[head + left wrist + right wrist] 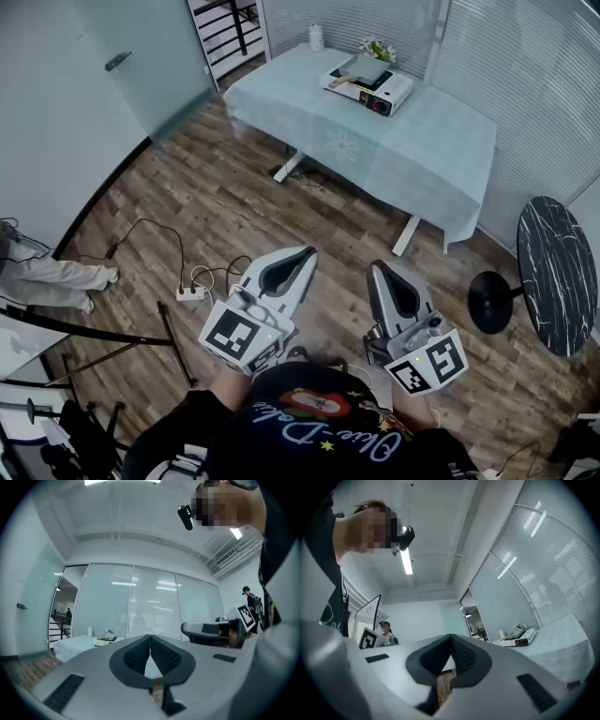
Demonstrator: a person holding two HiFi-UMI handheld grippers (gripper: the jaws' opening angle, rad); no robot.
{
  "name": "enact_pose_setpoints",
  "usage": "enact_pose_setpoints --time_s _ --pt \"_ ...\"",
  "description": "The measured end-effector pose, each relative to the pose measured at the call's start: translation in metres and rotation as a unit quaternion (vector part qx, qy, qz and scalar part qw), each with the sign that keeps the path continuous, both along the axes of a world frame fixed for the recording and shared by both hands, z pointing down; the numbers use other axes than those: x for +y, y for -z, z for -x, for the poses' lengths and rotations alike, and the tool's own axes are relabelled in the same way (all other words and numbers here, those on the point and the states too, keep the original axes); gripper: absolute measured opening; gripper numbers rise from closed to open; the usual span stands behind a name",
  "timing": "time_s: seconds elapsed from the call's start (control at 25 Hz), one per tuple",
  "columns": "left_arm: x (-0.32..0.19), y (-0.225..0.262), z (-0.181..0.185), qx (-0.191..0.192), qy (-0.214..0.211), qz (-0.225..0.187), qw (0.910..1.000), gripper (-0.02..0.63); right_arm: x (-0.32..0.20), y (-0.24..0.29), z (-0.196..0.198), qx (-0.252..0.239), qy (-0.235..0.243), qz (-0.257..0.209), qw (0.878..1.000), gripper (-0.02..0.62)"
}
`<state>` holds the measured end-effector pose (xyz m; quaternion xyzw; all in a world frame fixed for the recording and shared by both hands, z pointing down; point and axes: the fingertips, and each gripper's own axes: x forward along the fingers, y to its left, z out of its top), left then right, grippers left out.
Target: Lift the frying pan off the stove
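Shirt [319, 422] lettering illegible; left gripper [305, 253] and right gripper [378, 269] jaws closed, empty.

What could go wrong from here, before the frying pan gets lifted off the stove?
1. A white power strip with black cables lies on the wooden floor ahead of the person, a possible trip hazard on the way to the cloth-covered table.
2. The left gripper and right gripper are both shut and empty. Unless opened, they might shove the grey frying pan across the white portable stove.
3. A small bunch of white flowers stands just behind the stove, where a swung pan could knock it.
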<state>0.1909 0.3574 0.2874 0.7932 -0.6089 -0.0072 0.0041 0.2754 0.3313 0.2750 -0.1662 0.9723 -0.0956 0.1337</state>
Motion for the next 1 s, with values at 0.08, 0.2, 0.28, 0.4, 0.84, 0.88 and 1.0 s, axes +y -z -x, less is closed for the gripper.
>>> enact_pose_setpoints --time_s 0.08,0.2,0.28,0.4,0.84,0.88,1.0 --pt "-0.001 -0.004 -0.005 -0.005 0.006 0.008 0.9999 0.006 -0.002 -0.004 -0.006 0.001 -0.001 0.005 1.000 0.000" --pt "-0.002 -0.007 -0.013 0.001 0.009 0.012 0.9999 0.006 -0.003 -0.008 -0.015 0.004 0.001 0.010 1.000 0.000" --pt "-0.003 -0.008 -0.018 0.002 0.013 0.013 0.9998 0.005 -0.003 -0.010 -0.022 0.003 0.004 0.012 1.000 0.000" --pt "-0.001 -0.012 -0.029 -0.001 0.021 0.018 0.9996 0.006 -0.002 -0.015 -0.034 0.004 0.007 0.013 1.000 0.000" --pt "0.007 -0.012 -0.049 -0.026 0.036 0.017 0.9989 0.005 0.006 -0.021 -0.052 -0.005 0.036 0.010 0.999 0.000" --pt "0.005 -0.011 -0.050 -0.028 0.036 0.016 0.9988 0.006 0.004 -0.021 -0.053 -0.005 0.036 0.009 0.999 0.000" --pt "-0.001 -0.009 -0.051 -0.029 0.034 0.012 0.9989 0.006 -0.002 -0.020 -0.052 -0.002 0.035 0.007 0.999 0.000"
